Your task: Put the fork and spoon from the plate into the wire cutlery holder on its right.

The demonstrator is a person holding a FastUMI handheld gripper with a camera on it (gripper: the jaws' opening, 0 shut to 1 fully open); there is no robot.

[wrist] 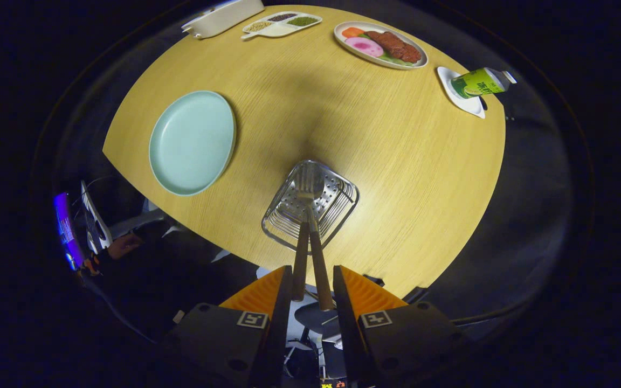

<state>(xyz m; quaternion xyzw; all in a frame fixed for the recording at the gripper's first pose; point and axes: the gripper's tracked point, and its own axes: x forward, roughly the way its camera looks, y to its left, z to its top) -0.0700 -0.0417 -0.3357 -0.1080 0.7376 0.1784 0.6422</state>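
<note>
Tongs (313, 291) are spread a bit, gripping nothing; fork (305, 215) and spoon (316, 253) handles stick up between them from the wire holder (337, 207), pale plate (192, 141) bare beside it.

Your gripper (313, 283) holds its orange fingers (261, 293) apart around two wooden handles without clearly pressing them. The fork (306, 215) and spoon (317, 253) stand in the wire cutlery holder (337, 207) just ahead. The pale green plate (192, 141) lies to its left on the table (397, 161).
</note>
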